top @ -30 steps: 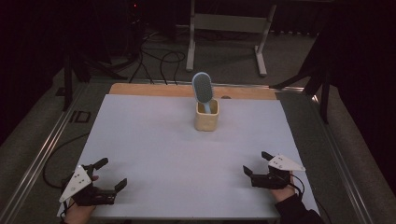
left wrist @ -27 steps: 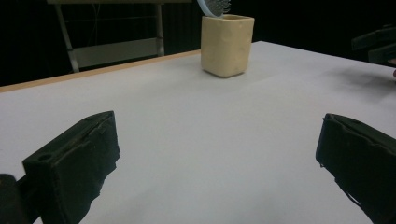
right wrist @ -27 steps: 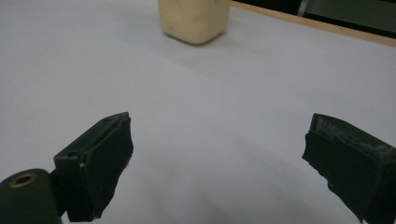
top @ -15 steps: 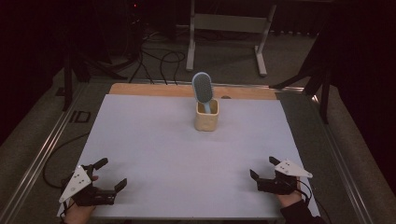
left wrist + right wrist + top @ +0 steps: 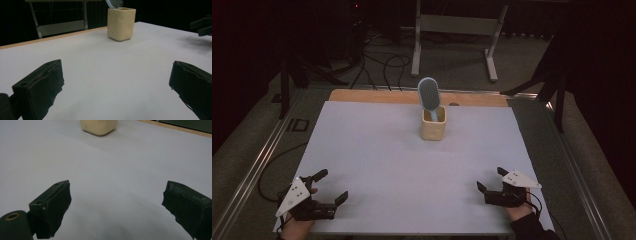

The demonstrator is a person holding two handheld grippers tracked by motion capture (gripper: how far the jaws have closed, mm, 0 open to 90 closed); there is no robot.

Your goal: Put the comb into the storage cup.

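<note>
Toward the far middle of the white desk [image 5: 377,150], sitting upright: cream cup [image 5: 433,123], blue hairbrush [image 5: 429,94] standing inside. Resting near the front corners, well apart: left gripper [image 5: 331,186] and right gripper [image 5: 491,179], jaws spreading wide, pinching nothing.

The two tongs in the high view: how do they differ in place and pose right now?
The left tongs sit at the near left corner of the white sheet, while the right tongs sit at the near right edge. The left tongs point right and slightly away; the right tongs point left. Both are open, hold nothing, and lie far from the cup with the brush.
</note>
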